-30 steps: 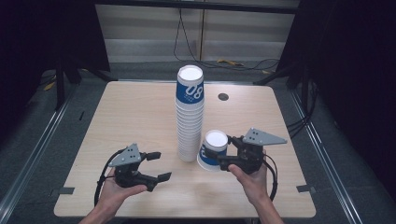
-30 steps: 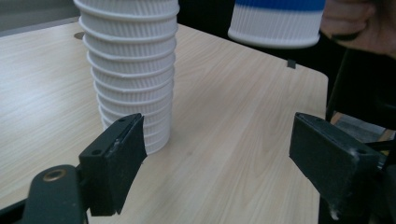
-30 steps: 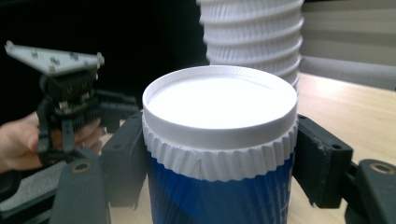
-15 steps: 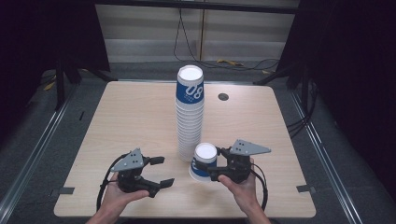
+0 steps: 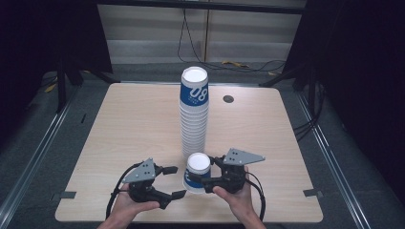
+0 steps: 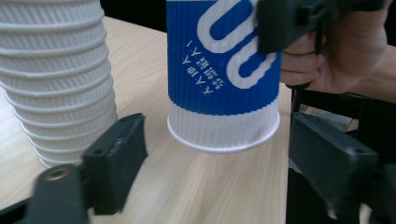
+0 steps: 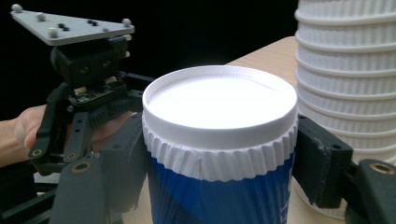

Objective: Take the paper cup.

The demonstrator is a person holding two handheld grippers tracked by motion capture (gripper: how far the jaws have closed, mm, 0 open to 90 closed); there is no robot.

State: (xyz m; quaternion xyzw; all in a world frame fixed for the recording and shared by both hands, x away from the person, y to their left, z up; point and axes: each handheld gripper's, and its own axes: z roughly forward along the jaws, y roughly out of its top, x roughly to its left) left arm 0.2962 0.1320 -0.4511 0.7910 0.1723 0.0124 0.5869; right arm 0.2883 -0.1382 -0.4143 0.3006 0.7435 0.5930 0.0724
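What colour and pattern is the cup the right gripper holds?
The cup is blue with white lettering above a white ribbed band; the left gripper view shows it best.

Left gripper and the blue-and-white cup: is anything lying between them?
No. In the high view only bare tabletop separates the open left gripper from the blue-and-white cup clamped in the right gripper.

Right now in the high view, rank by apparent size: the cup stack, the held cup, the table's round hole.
1. Cup stack, tallest by far.
2. Held cup, in the right tongs, upside down.
3. Round hole, smallest.
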